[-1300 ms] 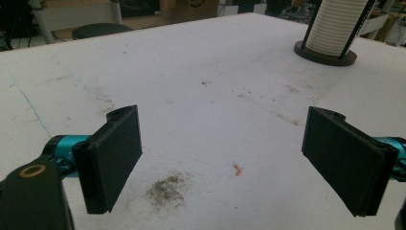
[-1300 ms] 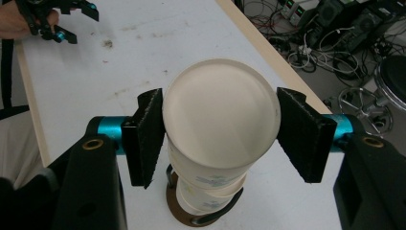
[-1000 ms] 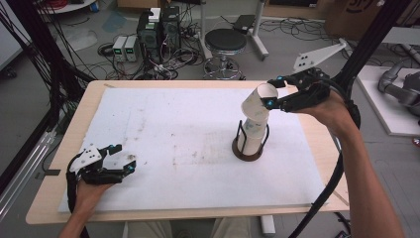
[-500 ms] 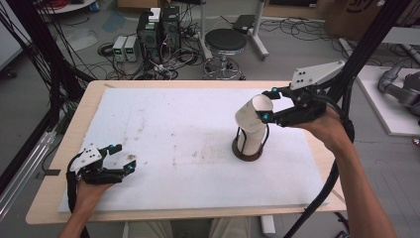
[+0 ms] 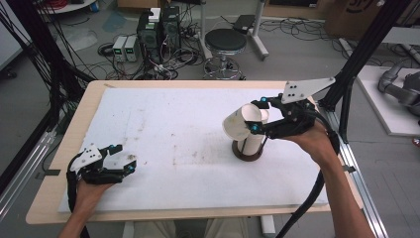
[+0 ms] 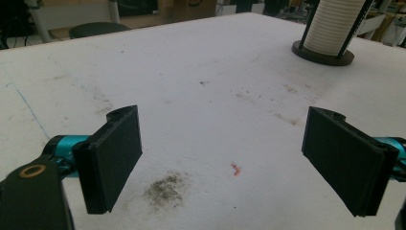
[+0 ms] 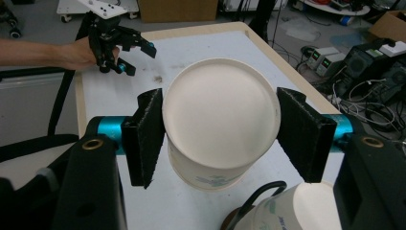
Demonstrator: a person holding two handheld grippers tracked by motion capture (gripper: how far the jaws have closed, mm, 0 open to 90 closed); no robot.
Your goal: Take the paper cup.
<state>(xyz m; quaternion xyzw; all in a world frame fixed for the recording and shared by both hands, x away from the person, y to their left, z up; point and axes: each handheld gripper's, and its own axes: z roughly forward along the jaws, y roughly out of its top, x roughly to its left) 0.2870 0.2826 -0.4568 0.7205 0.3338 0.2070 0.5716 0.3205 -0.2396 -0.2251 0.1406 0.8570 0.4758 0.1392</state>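
Over the dispenser's round dark base (image 5: 246, 154), right gripper (image 5: 257, 115) clamping a smooth white paper cup (image 5: 239, 122), tipped sideways, left gripper (image 5: 122, 159) jaws spread, empty, on the stained white mat (image 5: 168, 129).

Left hand-held gripper (image 5: 115, 159) rests low at the near-left worktop (image 5: 173, 129) edge, jaws wide apart; right hand-held gripper (image 5: 257, 115) raised, jaws clamped on a paper cup (image 5: 240, 124), forearm extended.

A matt white paper cup (image 7: 220, 120) is showing a smooth base; the table's (image 5: 163, 124) white cover is looking rough and stained.
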